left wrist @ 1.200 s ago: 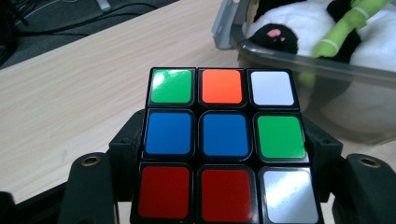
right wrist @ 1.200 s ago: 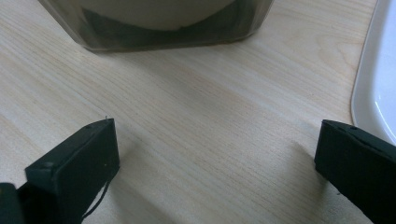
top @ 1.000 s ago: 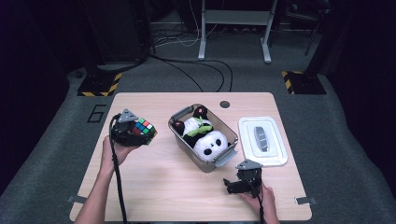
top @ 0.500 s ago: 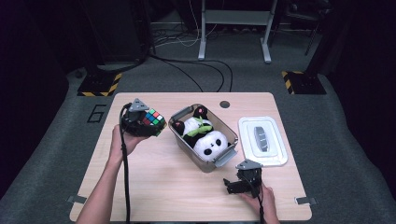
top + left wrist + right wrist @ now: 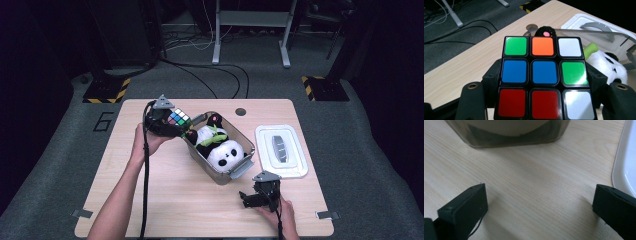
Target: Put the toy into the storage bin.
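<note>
My left gripper (image 5: 176, 125) is shut on a Rubik's cube (image 5: 178, 118) and holds it in the air at the left rim of the clear plastic bin (image 5: 235, 169). Seen in the left gripper view, the cube (image 5: 543, 76) sits between both black jaws, its face showing green, orange, white, blue and red squares. A stuffed panda (image 5: 223, 149) lies inside the bin. My right gripper (image 5: 248, 198) rests low on the table near its front edge, open, with only bare wood (image 5: 534, 195) between its fingertips.
A white bin lid (image 5: 281, 150) with a grey handle lies right of the bin. The wooden table (image 5: 150, 200) has a round cable hole (image 5: 241, 111) at the back. Cables and desk legs stand on the dark floor beyond.
My left gripper has carried the cube up and to the right, from the table's left side to the bin's left rim. The right gripper has stayed put.
</note>
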